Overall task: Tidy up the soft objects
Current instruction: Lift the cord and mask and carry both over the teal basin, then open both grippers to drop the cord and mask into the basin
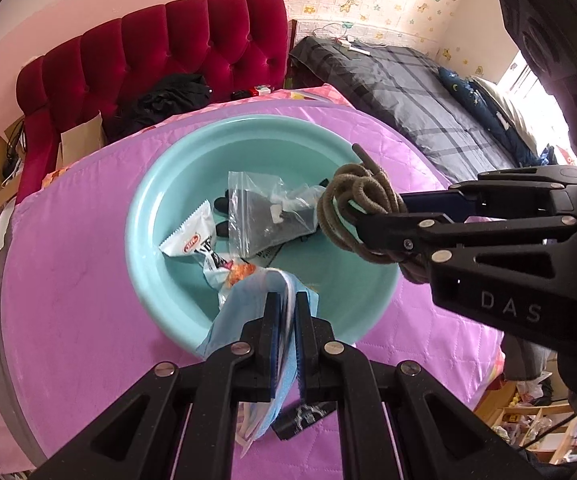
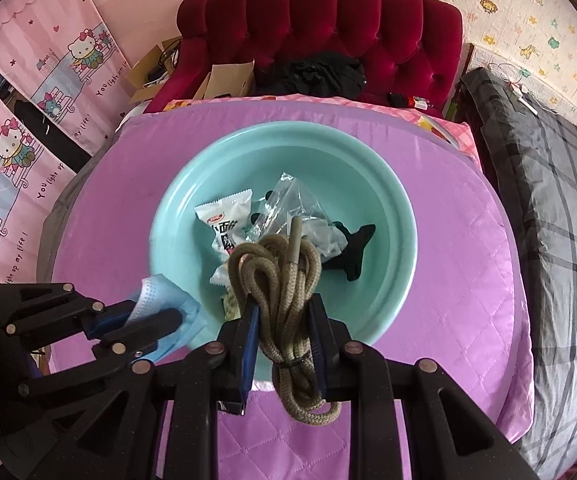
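A teal basin (image 1: 160, 216) (image 2: 388, 208) sits on a purple quilted cover (image 1: 68, 280) (image 2: 468, 260). It holds a white snack packet (image 1: 192, 236) (image 2: 228, 212), a clear zip bag (image 1: 256, 208) (image 2: 288, 204) and a black sock (image 2: 352, 252). My left gripper (image 1: 286, 300) (image 2: 168, 316) is shut on a light blue face mask (image 1: 244, 308) (image 2: 160, 292) over the basin's near rim. My right gripper (image 2: 284, 308) (image 1: 352, 216) is shut on a coiled olive cord (image 2: 276, 276) (image 1: 352, 196) held above the basin.
A red tufted headboard (image 1: 168, 48) (image 2: 328, 20) with black clothing (image 1: 168, 100) stands behind the cover. A grey plaid duvet (image 1: 408, 96) (image 2: 560, 200) lies to the right. Cardboard boxes (image 2: 224, 80) sit at the back left. A small black object (image 1: 302, 416) lies on the cover under my left gripper.
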The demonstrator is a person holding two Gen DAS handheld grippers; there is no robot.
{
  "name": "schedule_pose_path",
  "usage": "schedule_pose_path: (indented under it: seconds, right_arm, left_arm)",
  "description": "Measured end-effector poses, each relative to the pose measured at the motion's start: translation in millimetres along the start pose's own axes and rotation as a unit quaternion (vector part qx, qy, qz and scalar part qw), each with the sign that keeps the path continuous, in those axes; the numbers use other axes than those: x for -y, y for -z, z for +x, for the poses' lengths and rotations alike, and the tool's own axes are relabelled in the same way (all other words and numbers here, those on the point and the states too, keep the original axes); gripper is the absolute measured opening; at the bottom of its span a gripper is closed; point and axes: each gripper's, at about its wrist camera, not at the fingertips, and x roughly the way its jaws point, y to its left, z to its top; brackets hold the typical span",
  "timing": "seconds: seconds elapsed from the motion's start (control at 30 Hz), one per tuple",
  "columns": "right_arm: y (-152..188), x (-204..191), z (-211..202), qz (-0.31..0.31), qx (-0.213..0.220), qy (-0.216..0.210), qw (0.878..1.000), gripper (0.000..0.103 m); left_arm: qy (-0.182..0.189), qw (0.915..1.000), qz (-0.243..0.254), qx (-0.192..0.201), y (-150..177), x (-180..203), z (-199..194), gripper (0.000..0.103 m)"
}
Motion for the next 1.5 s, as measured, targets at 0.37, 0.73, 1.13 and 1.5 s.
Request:
schedule_pose_path:
  seconds: [0.37, 0.73, 1.13, 1.5]
  right_arm:
    - [-30.4, 12.8, 31.0, 0.037, -0.012, -0.010, 0.999, 0.025]
    - [-46.4, 20.7, 56.1, 0.066, -0.029, -0.008, 0.997, 0.026]
    - [-49.6, 24.7, 60.5, 0.078, -0.033, -0.010, 0.996, 0.032]
    - [-47.8, 25.6, 41.7, 0.082, -0.009, 0.027, 0.996, 0.085]
  left_arm:
    - [-0.006, 0.9999, -0.013, -0.006, -26.1, -19.3, 29.1, 0.007]
    - [-0.005, 0.9993, -0.033, -0.019, -37.6, -31.1, 59.0, 0.007]
    - [-0.018, 0.9989, -0.040, -0.015, -40.4, -33.0, 61.7, 0.008]
    - [-0.048, 0.9976, -0.049, 0.004, -35.2, -37.8, 45.5, 0.103]
